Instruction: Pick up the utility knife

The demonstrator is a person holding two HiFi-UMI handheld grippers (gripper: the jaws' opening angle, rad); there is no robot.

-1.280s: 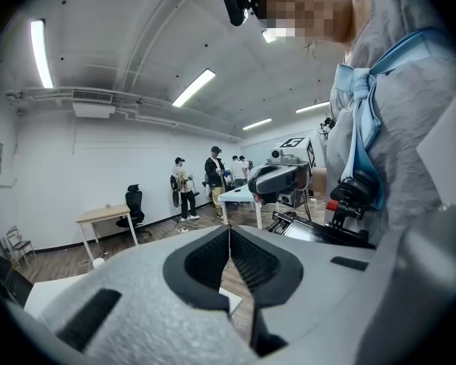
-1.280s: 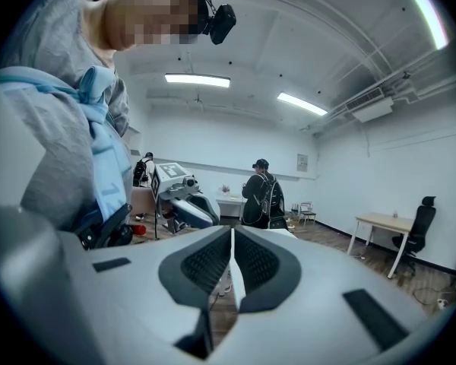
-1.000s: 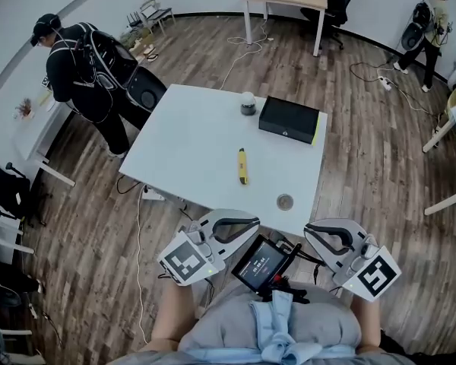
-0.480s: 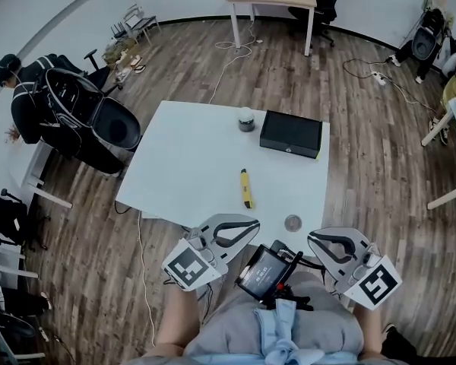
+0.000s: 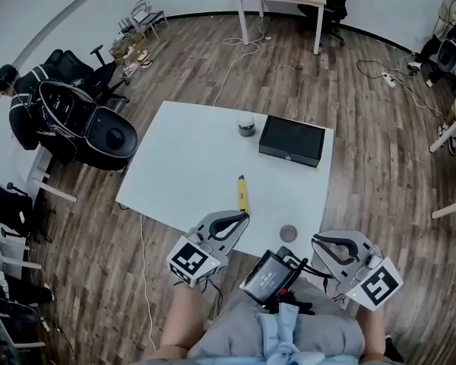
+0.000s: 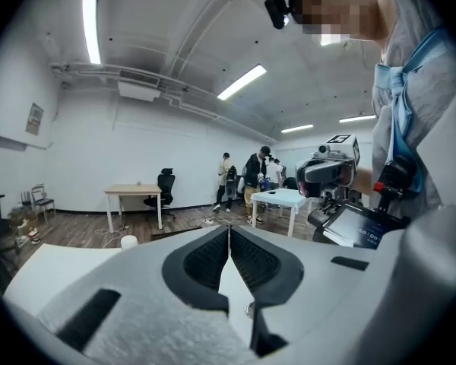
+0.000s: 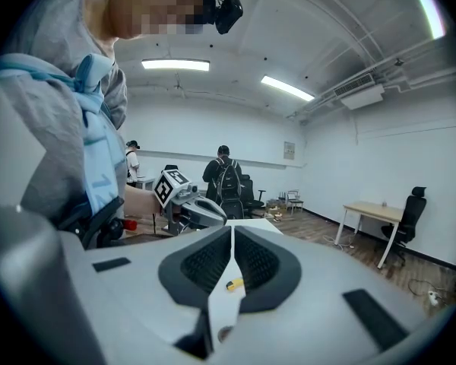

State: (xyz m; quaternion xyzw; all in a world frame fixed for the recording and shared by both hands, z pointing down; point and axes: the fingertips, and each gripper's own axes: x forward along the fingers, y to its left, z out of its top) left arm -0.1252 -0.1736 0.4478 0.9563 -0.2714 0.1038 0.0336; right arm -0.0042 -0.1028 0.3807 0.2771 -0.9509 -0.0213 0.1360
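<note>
White table (image 5: 190,158), slim yellow utility knife (image 5: 242,194), left claw (image 5: 241,218), right claw (image 5: 318,240), both closed, seemingly empty.

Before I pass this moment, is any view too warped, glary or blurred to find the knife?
Head view: the room bends at the edges, but the yellow knife is sharp on the evenly lit white table. Right gripper view: it is only a small yellow speck. Left gripper view: the ceiling lights glare; no knife shows.

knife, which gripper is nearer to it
Left. The left gripper has its tips just short of the knife's near end; the right gripper sits farther away, down and to the knife's right.
</note>
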